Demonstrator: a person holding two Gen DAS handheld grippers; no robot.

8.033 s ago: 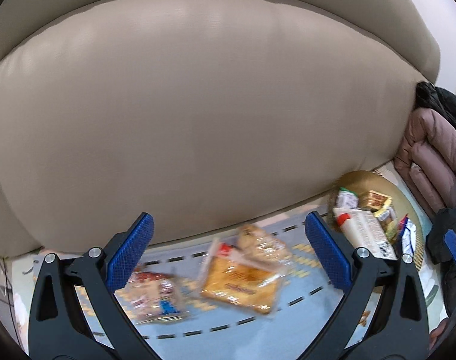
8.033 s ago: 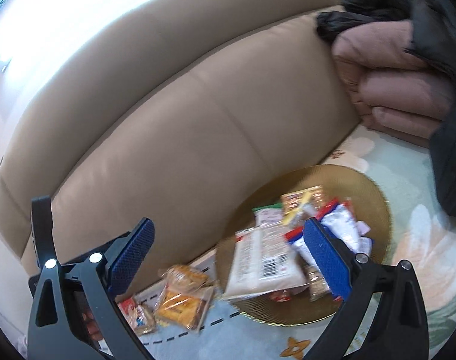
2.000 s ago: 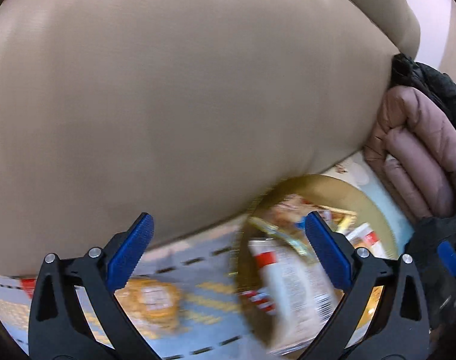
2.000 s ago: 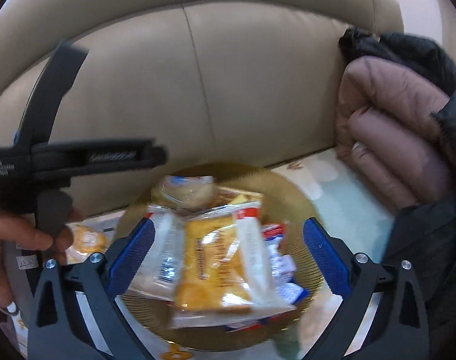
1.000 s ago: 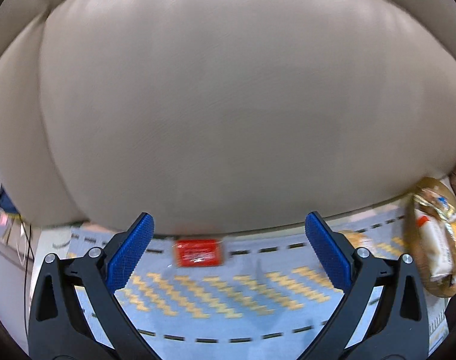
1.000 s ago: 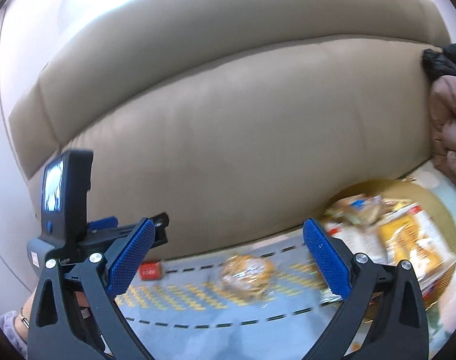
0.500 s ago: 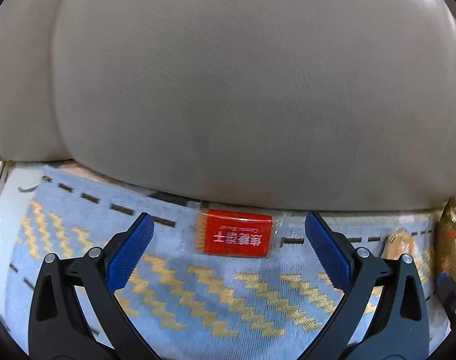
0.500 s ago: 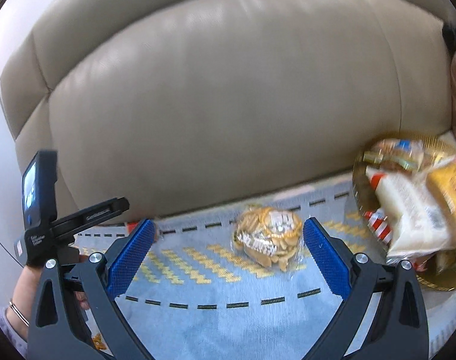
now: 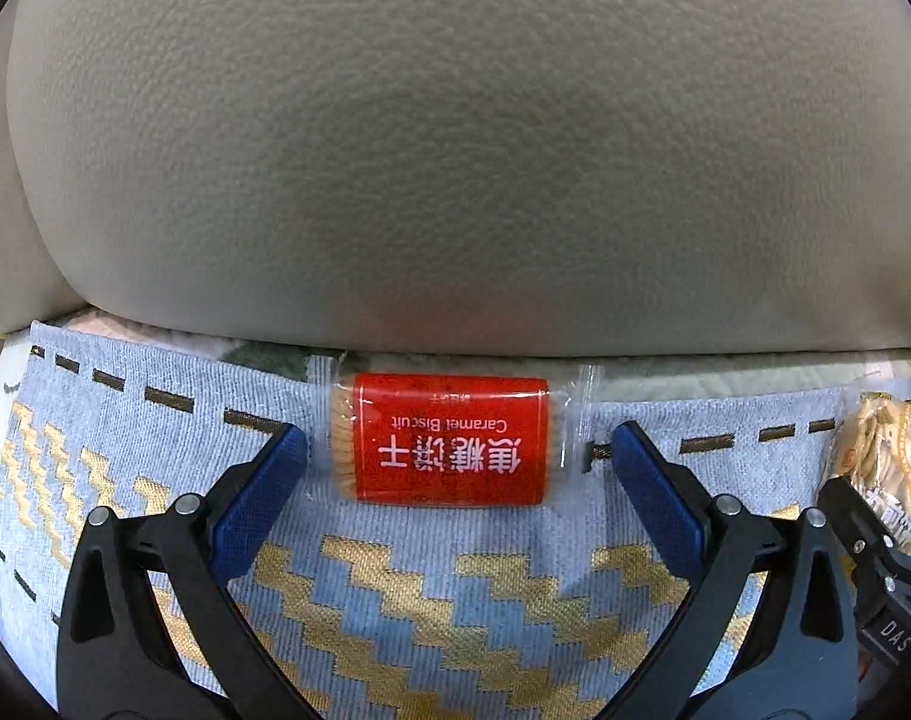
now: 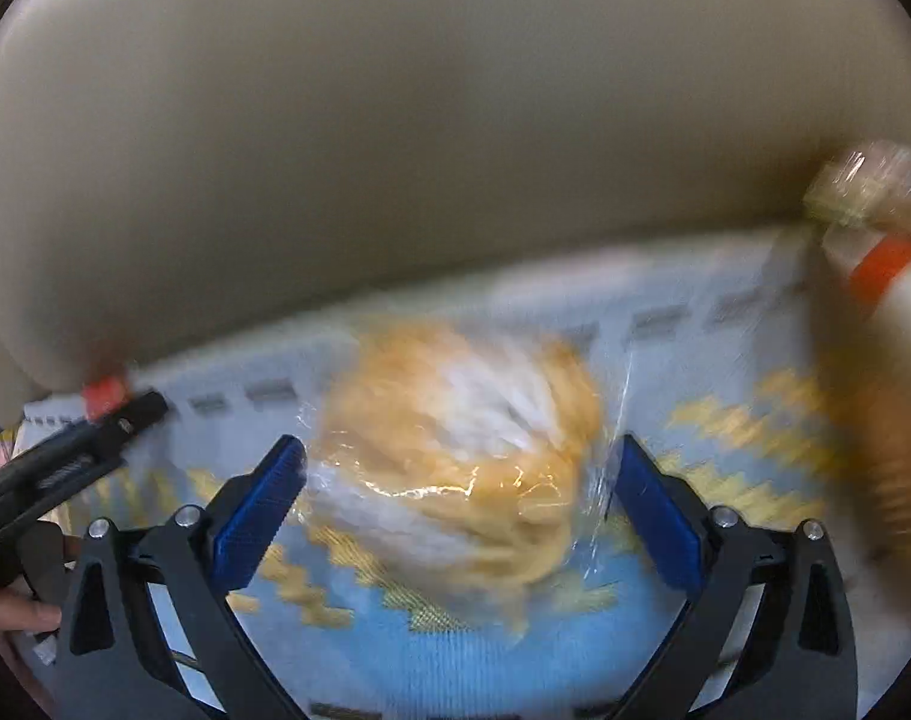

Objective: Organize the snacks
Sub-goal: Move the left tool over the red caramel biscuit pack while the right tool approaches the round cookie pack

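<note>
With both tools spread wide, the left tool (image 9: pixel 455 462) straddles the light, brittle biscuit packet (image 9: pixel 452 439) against the sofa cushion (image 9: pixel 455 150); pinch its short ends gently.

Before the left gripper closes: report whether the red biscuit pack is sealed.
Sealed, apparently: red biscuit pack lies flat, clear end crimps intact, between the open left gripper.

A beige leather sofa cushion (image 9: pixel 455 138) fills twelve o'clock; below it, toward six, lies a light-blue woven cloth (image 9: pixel 455 576) with gold zigzags.
</note>
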